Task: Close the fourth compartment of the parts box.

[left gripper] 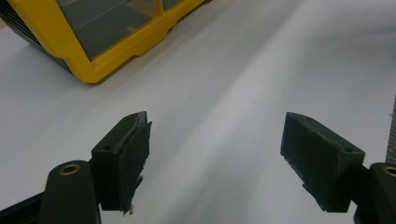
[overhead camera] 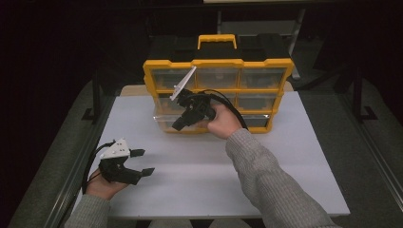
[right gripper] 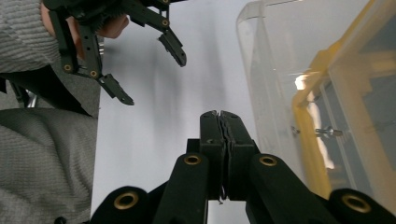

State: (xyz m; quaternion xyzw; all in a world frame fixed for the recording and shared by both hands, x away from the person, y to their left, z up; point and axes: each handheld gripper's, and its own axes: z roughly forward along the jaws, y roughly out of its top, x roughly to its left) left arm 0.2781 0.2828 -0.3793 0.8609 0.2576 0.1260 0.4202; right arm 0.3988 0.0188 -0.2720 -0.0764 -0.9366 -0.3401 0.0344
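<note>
Clear plastic bottom drawer (right gripper: pixel 275 60), pulled out of the yellow organizer (overhead camera: pixel 218 64) at frame centre, lies just right of the right gripper (right gripper: pixel 220 116), jaws closed empty; left gripper (left gripper: pixel 215 154) rests open, well apart.

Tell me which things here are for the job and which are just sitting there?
For the job:
- yellow drawer cabinet
- clear bottom drawer, pulled partly out
- right gripper, jaws shut, beside that drawer

Just there:
- left gripper, jaws open over the table, holding nothing
- white table
</note>
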